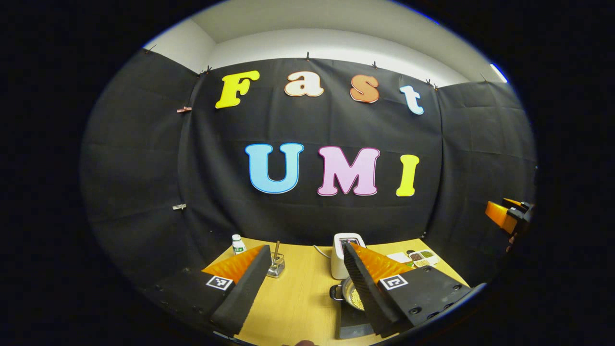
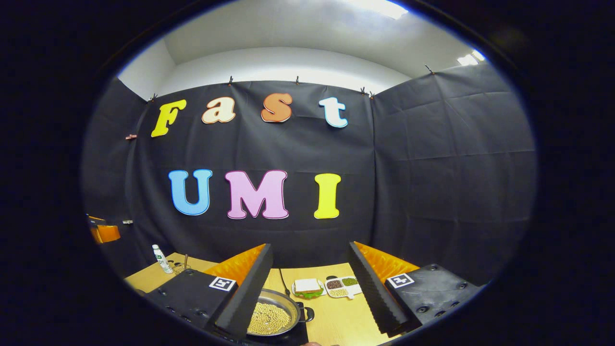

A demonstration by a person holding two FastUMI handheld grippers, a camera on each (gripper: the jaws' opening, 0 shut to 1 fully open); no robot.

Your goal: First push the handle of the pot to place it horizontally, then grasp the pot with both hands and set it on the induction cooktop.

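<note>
A steel pot full of yellow beans rests on the black induction cooktop, low between my right gripper's fingers. A small black handle sticks out on the pot's right side. My right gripper is open above it and holds nothing. In the left gripper view the pot and cooktop lie partly behind the right finger. My left gripper is open too, over bare table. The right gripper hangs at the far right there, and the left gripper at the far left of the right gripper view.
On the wooden table stand a white appliance, a small bottle and a glass holder with a stick. A sandwich and a divided dish of beans lie behind the pot.
</note>
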